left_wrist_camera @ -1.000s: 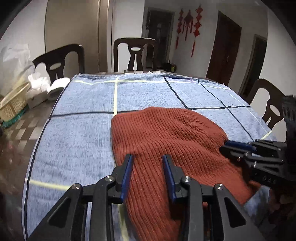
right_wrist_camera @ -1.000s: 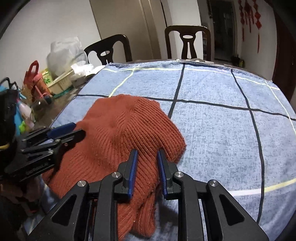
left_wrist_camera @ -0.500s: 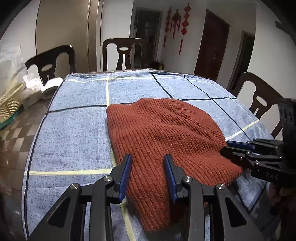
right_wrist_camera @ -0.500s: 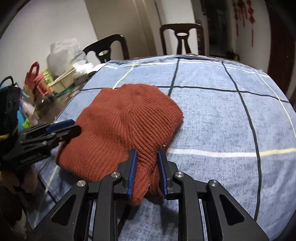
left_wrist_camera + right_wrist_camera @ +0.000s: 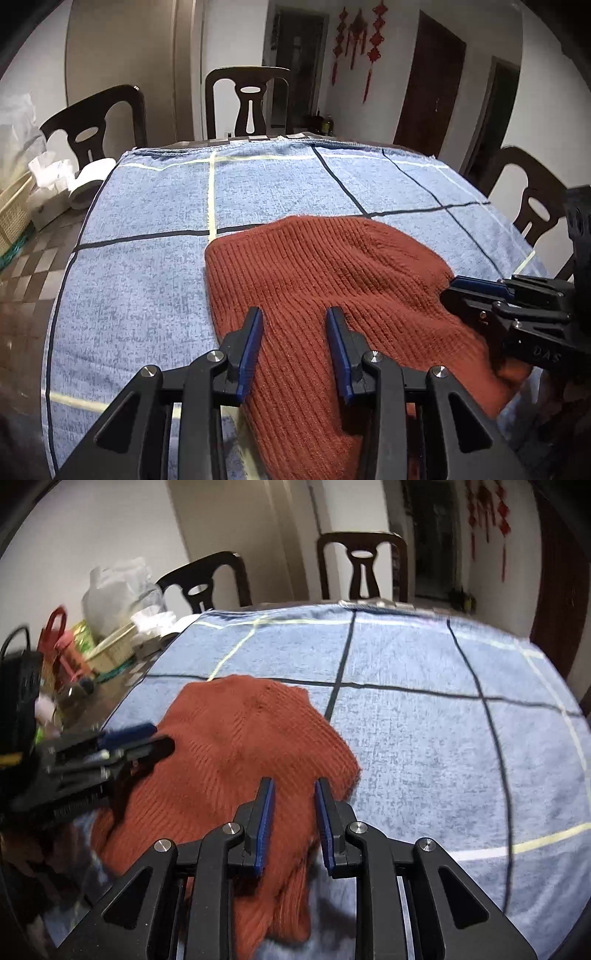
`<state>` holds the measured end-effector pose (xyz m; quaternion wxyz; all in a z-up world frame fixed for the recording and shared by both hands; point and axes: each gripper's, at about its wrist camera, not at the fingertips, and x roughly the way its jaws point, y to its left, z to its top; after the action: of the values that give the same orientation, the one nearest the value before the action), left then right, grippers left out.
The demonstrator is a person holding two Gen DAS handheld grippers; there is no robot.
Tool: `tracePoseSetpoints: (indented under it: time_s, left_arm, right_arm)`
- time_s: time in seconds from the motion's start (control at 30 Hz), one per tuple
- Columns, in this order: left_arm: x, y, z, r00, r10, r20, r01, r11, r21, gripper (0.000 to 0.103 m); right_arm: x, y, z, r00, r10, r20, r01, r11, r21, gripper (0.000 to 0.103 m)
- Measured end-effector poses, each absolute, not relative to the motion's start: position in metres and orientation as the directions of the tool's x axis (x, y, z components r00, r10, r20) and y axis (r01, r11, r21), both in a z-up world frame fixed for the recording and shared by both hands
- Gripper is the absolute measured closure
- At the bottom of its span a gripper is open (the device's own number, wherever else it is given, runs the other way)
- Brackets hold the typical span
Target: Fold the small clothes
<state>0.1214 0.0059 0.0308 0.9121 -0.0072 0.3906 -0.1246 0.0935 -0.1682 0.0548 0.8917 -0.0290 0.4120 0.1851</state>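
my left gripper (image 5: 294,325) & right gripper (image 5: 292,794): black frames w/ silver screws, blue pads; "das" lettering on right one's side.

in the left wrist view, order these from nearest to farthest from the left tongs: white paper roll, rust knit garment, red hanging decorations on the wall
1. rust knit garment: directly under and ahead of the left tongs, on the blue cloth.
2. white paper roll: far left, beside the cloth's edge.
3. red hanging decorations: high on the back wall, past the table.

Item count: one rust knit hat (image 5: 332,280), one blue checked cloth (image 5: 155,288), two grippers, three chairs visible, left wrist view.
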Motion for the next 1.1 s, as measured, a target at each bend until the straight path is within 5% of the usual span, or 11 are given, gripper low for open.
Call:
tracePoseSetpoints:
  time_s: [1.1]
  left_arm:
    - [-0.002,0.035,0.022,0.684,-0.049,-0.728,0.057,0.998,-0.013,0.063]
  right_arm:
    - [-0.006,-0.214,0.045,0.603,0.252,-0.757,-0.387,0.922,-0.001,0.075]
